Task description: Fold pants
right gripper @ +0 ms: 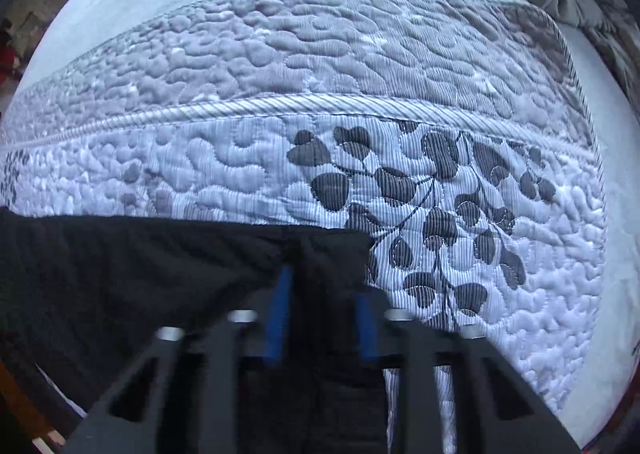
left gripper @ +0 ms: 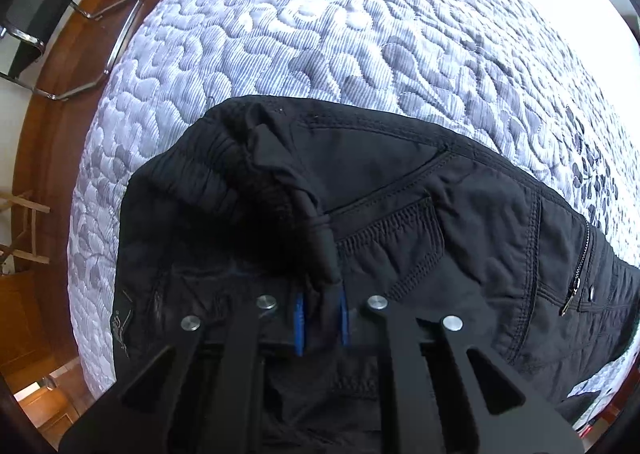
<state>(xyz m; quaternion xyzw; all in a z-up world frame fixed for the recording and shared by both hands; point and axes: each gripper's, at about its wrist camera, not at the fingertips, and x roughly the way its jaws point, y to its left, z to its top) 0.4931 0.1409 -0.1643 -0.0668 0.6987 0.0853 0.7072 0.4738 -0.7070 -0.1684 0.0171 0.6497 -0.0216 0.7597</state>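
Black pants lie on a quilted blue-grey mattress. In the left wrist view I see the waistband end, with elastic, pockets and a side zipper. My left gripper is shut on a fold of the waistband between its blue pads. In the right wrist view the pants stretch in from the left over the mattress. My right gripper is shut on the black fabric near its end edge, with cloth filling the gap between its blue pads.
A black chair with a chrome frame stands on the wooden floor left of the bed. A wooden rack stands at the left edge. The mattress's piped edge runs across the right wrist view, with a grey padded headboard at the far right.
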